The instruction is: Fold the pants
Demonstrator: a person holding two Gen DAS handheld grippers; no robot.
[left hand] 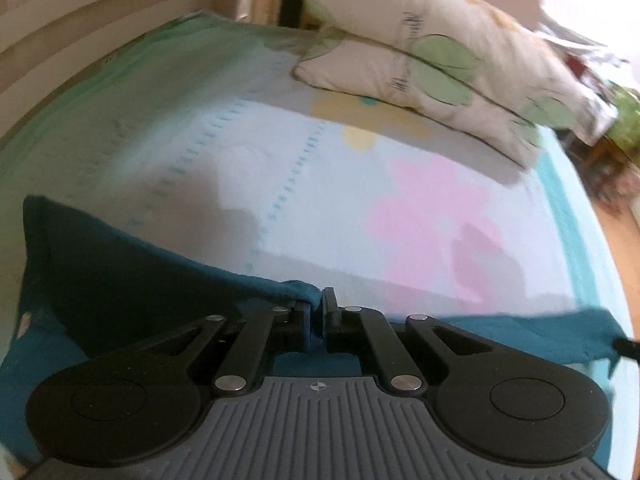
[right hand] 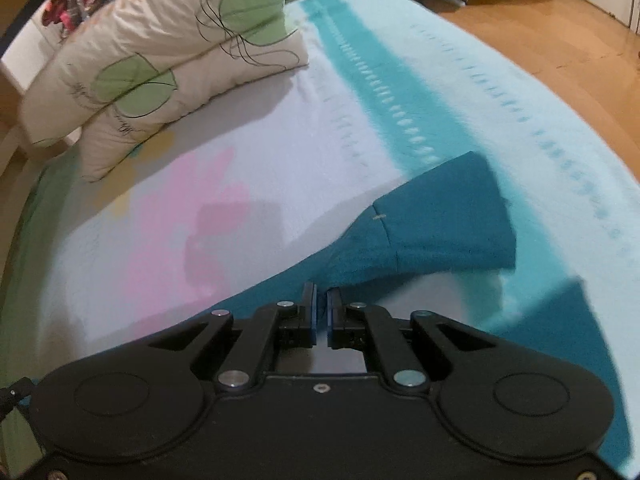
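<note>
The dark teal pants [left hand: 120, 272] hang stretched over the bed. My left gripper [left hand: 317, 306] is shut on a bunched edge of the pants and holds it off the sheet. In the right wrist view my right gripper [right hand: 322, 306] is shut on another edge of the pants [right hand: 432, 220], whose cloth rises to the right with a seam showing. The pants span between the two grippers, and their far right end [left hand: 576, 336] shows in the left wrist view.
Two stacked cream pillows with green leaves [left hand: 440, 64] lie at the head of the bed and also show in the right wrist view [right hand: 160, 60]. The bed sheet [right hand: 280, 168] is white, pink and turquoise. A wooden headboard [left hand: 80, 20] and wooden floor [right hand: 540, 32] border the bed.
</note>
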